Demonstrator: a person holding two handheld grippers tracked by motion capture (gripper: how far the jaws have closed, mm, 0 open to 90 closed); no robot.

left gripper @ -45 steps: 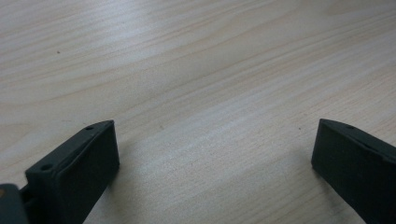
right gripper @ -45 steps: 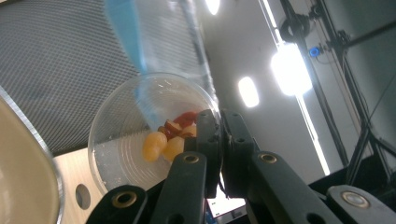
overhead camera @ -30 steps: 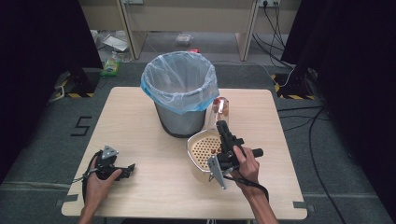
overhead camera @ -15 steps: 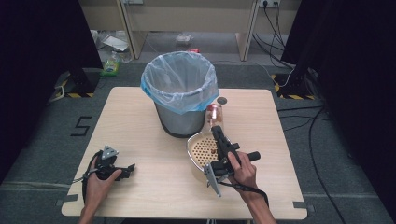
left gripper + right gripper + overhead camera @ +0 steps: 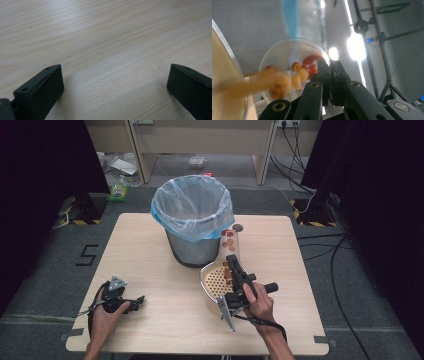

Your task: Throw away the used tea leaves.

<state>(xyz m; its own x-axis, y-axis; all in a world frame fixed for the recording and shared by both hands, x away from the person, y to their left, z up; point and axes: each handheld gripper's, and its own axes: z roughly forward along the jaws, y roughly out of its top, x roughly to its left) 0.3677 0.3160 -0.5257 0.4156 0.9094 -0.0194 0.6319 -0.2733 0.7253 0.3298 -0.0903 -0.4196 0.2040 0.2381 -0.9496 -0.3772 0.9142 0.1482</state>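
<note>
Tipping a clear cup (image 5: 230, 241) of orange and red pieces, right tongs (image 5: 231, 263) clamped on its rim, long axis running toward twelve o'clock, mouth down over the perforated strainer (image 5: 214, 282) at seven o'clock; lined bin (image 5: 192, 217) at eleven. Left tongs (image 5: 134, 300) open, idle on desk (image 5: 165, 320), farther off.

One mark is showing legibly: a black "5" (image 5: 88, 255) is lying on the grey floor (image 5: 45, 270) just left of the table (image 5: 150, 270); nothing else is reading clearly.
</note>
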